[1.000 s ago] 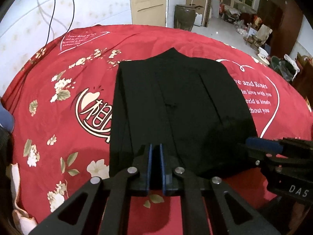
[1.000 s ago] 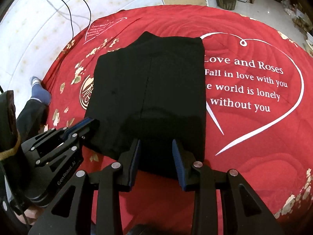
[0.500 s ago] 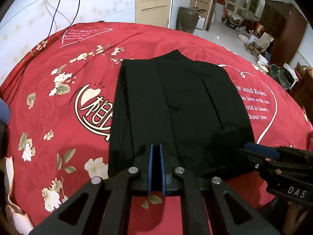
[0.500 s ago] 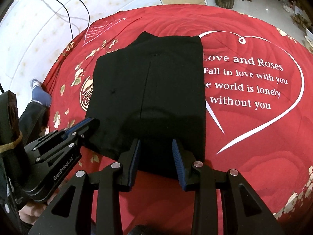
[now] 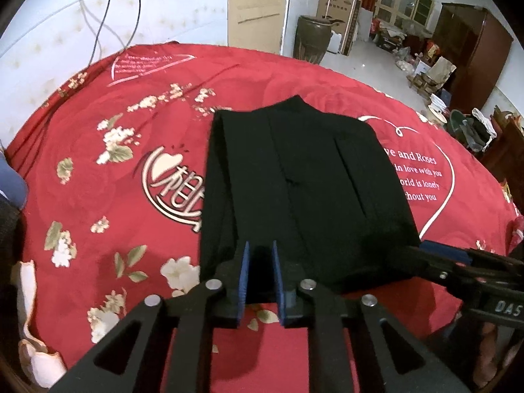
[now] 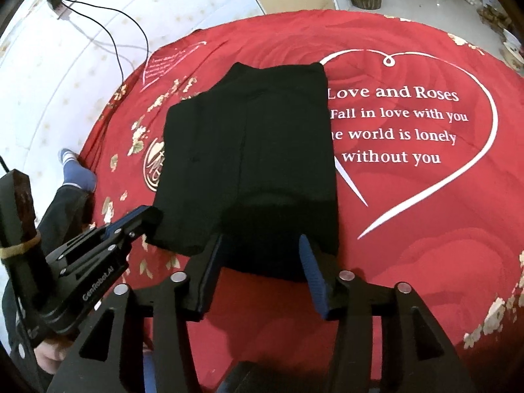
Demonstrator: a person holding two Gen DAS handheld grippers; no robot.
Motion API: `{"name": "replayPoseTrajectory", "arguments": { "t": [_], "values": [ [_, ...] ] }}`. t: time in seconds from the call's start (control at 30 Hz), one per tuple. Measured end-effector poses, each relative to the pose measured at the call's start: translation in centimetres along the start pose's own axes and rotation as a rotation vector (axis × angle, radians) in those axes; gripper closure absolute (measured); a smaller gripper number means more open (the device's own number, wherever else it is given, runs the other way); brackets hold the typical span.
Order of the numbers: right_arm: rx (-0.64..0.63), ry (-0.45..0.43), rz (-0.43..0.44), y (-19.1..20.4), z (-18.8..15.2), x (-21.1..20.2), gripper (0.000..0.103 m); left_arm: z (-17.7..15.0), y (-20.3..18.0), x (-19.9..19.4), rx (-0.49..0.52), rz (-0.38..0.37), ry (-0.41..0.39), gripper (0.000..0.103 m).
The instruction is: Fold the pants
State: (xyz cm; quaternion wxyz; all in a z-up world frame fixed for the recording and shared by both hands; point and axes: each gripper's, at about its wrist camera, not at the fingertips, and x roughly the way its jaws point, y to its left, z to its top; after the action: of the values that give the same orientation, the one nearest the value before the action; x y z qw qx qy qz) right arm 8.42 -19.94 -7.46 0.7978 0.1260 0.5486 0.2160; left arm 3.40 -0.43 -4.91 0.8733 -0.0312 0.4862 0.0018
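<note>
bedspread: we see red cloth with white flowers at left and a heart with lettering at right, covering the bed.
left tool: we see its blue-padded jaws parted by a narrow gap, empty, at the near left edge of the pants.
pants: we see black cloth folded into a flat block, lying mid-bed between the flowers and the heart.
right tool: we see its jaws wide apart, holding nothing, over the near right edge of the pants.
</note>
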Motion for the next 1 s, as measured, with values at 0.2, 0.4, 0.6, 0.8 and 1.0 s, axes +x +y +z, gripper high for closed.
{"name": "replayPoseTrajectory", "arguments": {
  "t": [0.2,0.4,0.6,0.8,1.0],
  "values": [
    [0.040,-0.032,0.044,-0.6,0.4,-0.9,0.048,0.7,0.5,-0.5,0.001,-0.008,-0.033,0.068],
    [0.022,-0.065,0.055,-1.1,2.5,-0.8,0.048,1.0,1.5,0.4,0.002,-0.016,-0.041,0.060],
    [0.051,-0.081,0.040,-2.7,4.3,-0.1,0.047,1.8,3.3,2.3,-0.087,-0.096,-0.021,0.057],
    [0.103,-0.088,0.080,-4.4,5.2,0.8,0.045,2.3,6.5,3.5,-0.227,-0.157,-0.014,0.048],
    [0.100,-0.046,0.096,-4.6,5.9,2.7,0.045,2.9,7.2,5.3,-0.236,-0.188,0.011,0.048]
  ]
}}
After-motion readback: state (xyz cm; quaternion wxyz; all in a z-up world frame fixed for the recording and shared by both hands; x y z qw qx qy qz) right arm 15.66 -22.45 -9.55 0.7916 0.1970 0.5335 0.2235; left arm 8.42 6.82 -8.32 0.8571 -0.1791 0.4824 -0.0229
